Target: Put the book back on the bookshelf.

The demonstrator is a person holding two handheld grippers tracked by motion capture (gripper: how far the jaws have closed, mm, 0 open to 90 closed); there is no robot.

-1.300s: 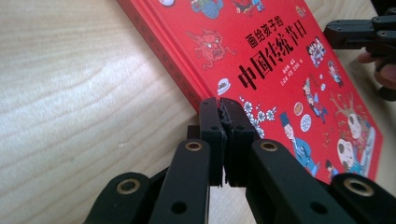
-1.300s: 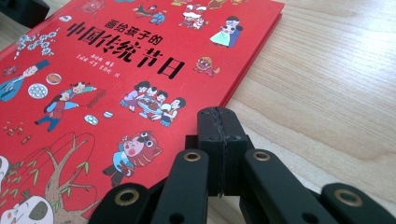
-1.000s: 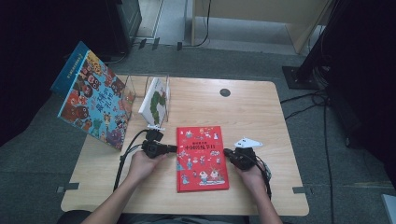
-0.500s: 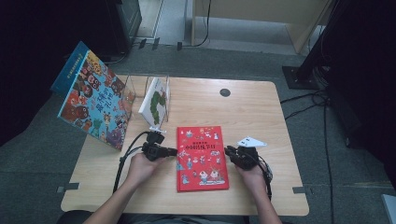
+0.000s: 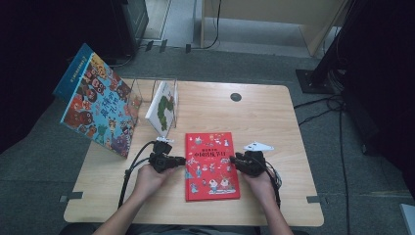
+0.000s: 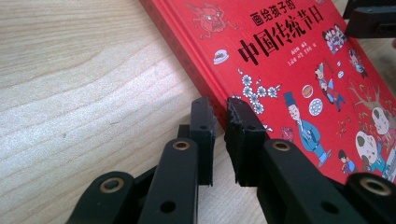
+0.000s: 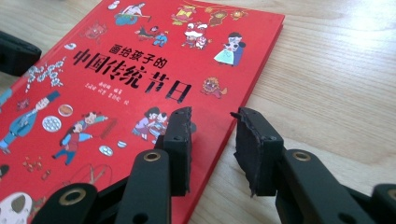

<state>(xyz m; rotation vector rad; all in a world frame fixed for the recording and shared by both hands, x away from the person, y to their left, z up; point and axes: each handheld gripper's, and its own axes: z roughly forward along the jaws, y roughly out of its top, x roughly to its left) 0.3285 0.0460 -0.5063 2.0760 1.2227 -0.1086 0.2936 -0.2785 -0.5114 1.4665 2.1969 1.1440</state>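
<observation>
A red picture book lies flat near the table's front edge, between my two grippers. My left gripper points at the book's left side. In the left gripper view its jaws stand almost together at the spine of the red book, with only a thin slit between them and nothing held. My right gripper is at the book's right side. In the right gripper view it is open across the edge of the red book, one jaw over the cover and the other over bare wood.
A large colourful book leans off the table's left side. Next to it a clear stand holds a white and green book. A dark round grommet sits at the back of the wooden table. Cables trail from both grippers.
Both grippers have edged slightly closer to the sides of the red book. The book itself has not moved.
</observation>
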